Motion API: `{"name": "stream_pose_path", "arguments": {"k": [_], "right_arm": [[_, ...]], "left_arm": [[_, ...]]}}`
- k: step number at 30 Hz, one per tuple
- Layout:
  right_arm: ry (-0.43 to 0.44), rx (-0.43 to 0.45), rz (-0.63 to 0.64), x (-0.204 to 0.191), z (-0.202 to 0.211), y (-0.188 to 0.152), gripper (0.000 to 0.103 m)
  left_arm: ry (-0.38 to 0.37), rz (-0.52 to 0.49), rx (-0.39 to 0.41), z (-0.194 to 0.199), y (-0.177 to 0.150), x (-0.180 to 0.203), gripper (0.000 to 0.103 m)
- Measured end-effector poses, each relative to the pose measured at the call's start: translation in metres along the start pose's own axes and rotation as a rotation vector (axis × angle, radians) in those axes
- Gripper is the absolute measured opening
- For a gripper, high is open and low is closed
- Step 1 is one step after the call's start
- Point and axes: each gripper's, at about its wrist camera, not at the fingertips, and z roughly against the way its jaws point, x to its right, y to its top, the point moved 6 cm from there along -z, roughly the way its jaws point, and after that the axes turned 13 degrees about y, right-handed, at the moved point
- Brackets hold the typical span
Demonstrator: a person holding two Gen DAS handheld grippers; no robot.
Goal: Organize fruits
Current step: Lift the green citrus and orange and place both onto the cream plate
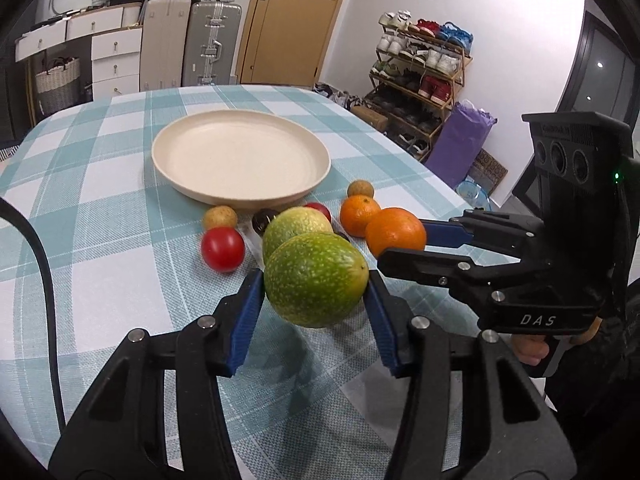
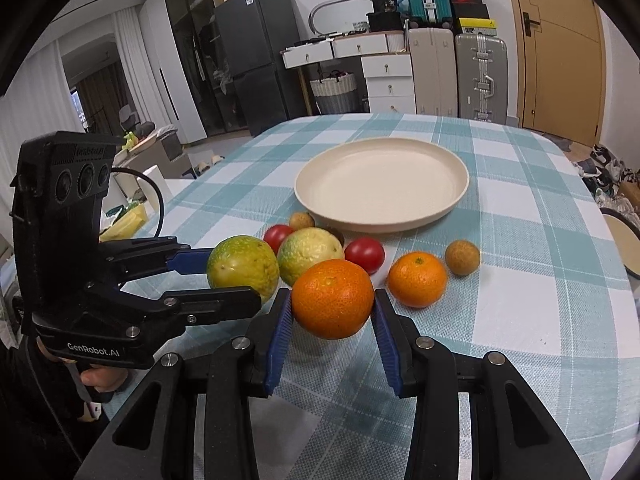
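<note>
My left gripper (image 1: 316, 292) jaws are squeezing a round green passion fruit (image 1: 316, 280) in front of the empty plate (image 1: 240, 196). My right gripper (image 2: 332, 312) jaws are squeezing an orange (image 2: 332, 298). Both look smooth and slippery, so I am holding their fat middles.

Around my table

Checked cloth (image 1: 120, 184), door (image 1: 296, 20), shoe rack (image 1: 420, 80), suitcases (image 2: 480, 76), white drawers (image 2: 388, 80), fridge (image 2: 260, 60), basket (image 2: 334, 94).
</note>
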Motion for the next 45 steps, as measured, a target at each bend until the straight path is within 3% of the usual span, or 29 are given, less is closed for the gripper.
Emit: {"name": "stream_pose_path", "arguments": {"k": [10, 20, 34, 45], "right_arm": [[-0.022, 0.05, -0.02, 0.006, -0.001, 0.03, 0.041], [-0.052, 0.061, -0.066, 0.024, -0.006, 0.047, 0.041], [-0.058, 0.036, -0.101, 0.043, -0.023, 0.073, 0.041], [-0.075, -0.004, -0.123, 0.061, -0.042, 0.078, 0.041]], "left_arm": [[0.076, 0.085, 0.08, 0.018, 0.023, -0.029, 0.048], [0.158, 0.074, 0.12, 0.017, 0.053, -0.04, 0.048], [0.196, 0.069, 0.098, -0.028, 0.087, -0.046, 0.048], [0.212, 0.077, 0.063, -0.065, 0.095, -0.058, 0.048]]}}
